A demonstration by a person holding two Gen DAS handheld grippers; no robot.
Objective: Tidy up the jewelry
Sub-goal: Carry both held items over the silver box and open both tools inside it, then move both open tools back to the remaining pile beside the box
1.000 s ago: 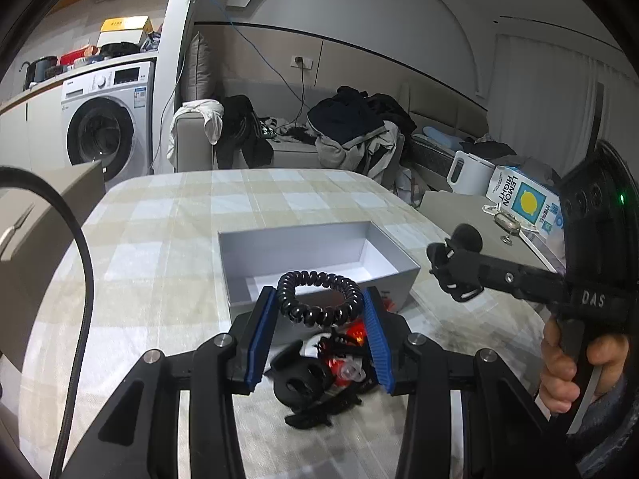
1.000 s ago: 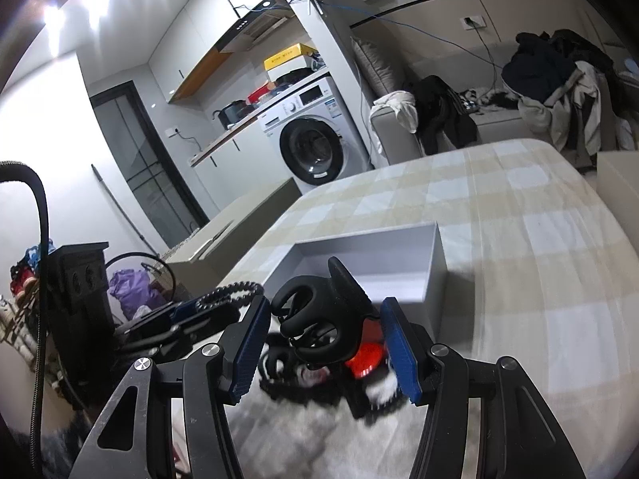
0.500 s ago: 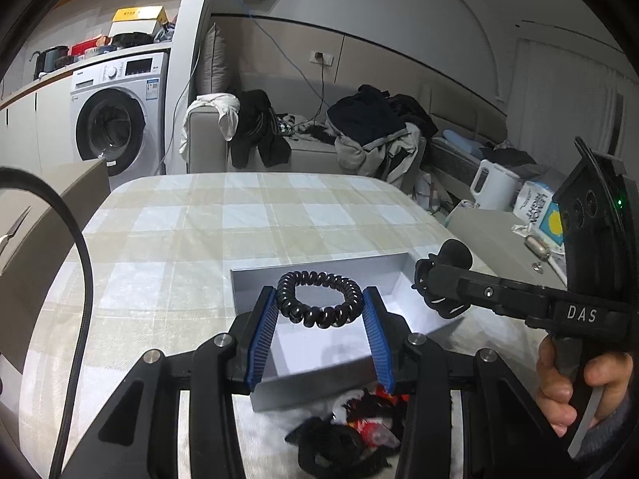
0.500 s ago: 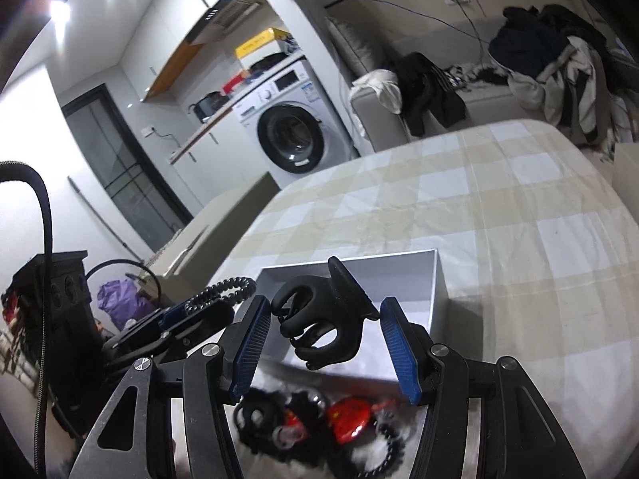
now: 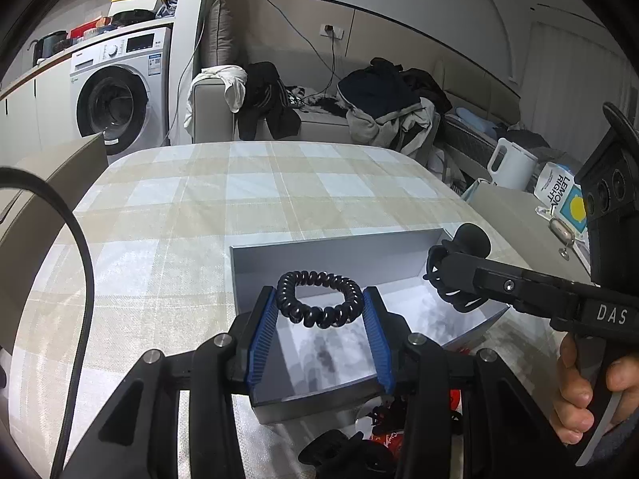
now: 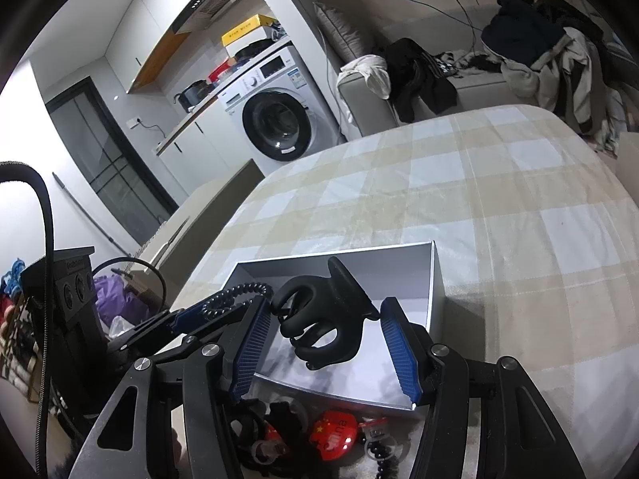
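Left gripper [image 5: 319,311] fingers pinch a black spiral hair tie [image 5: 319,299] over the open grey cardboard box [image 5: 331,255]. Right gripper [image 6: 325,331] fingers clamp a black claw hair clip [image 6: 323,319]; only the right view shows the red hair ornament [image 6: 333,435] on the worktop.

Black tool [image 5: 319,319] frames, blue ribbed pads [image 5: 259,339], silver screws.

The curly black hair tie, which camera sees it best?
The left wrist view. The spiral hair tie sits front and centre there, its whole ring visible between the left gripper jaws. The right wrist view shows only part of its coil at the side, edge-on.
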